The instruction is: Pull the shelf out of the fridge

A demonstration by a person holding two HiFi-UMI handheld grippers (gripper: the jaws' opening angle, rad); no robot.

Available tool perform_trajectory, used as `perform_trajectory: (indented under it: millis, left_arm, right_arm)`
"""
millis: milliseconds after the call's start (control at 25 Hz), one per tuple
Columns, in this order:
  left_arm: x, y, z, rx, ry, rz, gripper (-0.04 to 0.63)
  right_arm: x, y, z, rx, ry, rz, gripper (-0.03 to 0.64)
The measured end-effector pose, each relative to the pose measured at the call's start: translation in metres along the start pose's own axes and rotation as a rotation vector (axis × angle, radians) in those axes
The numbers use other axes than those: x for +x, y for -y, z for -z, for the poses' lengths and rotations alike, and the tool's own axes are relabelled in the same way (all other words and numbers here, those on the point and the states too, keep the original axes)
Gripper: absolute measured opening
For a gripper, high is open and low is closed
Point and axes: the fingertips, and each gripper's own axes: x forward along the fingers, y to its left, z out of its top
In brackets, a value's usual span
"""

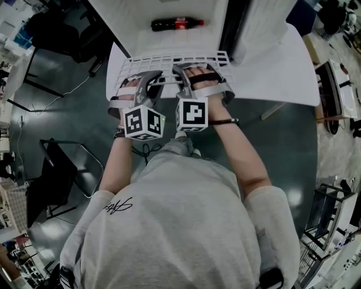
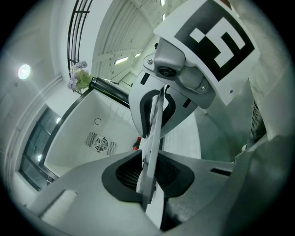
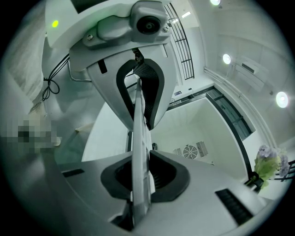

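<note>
The white wire shelf sticks out of the open fridge toward me, lying level. Both grippers hold its near edge side by side. My left gripper is shut on the shelf left of centre, and my right gripper is shut on it just right of that. In the left gripper view the shelf shows edge-on, pinched between the pads of the left gripper. The right gripper view shows the same: the shelf is clamped edge-on in the right gripper.
A cola bottle lies on the fridge floor behind the shelf. The fridge door stands open at the right. A black chair stands at my left and a cable runs across the floor. A fan vent sits in the fridge's back wall.
</note>
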Motion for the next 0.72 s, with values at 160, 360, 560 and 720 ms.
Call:
perform_trajectory:
  millis: [160, 360, 560, 720]
  left_arm:
    - [0.0019, 0.0015, 0.0009, -0.003, -0.001, 0.003, 0.055]
    - [0.0012, 0.0040, 0.0016, -0.002, -0.001, 0.010, 0.055]
    - [0.0022, 0.0051, 0.0013, -0.001, 0.000, 0.014, 0.055]
    - [0.0018, 0.0058, 0.0022, -0.005, 0.004, 0.020, 0.055]
  right_arm:
    - [0.0019, 0.0004, 0.0033, -0.019, -0.009, 0.011, 0.040]
    - [0.0019, -0.0005, 0.0048, -0.030, -0.021, 0.021, 0.040]
    - [0.0022, -0.0021, 0.0061, -0.025, -0.024, 0.019, 0.040]
    - [0.0022, -0.0039, 0.0041, -0.017, -0.023, 0.007, 0.040]
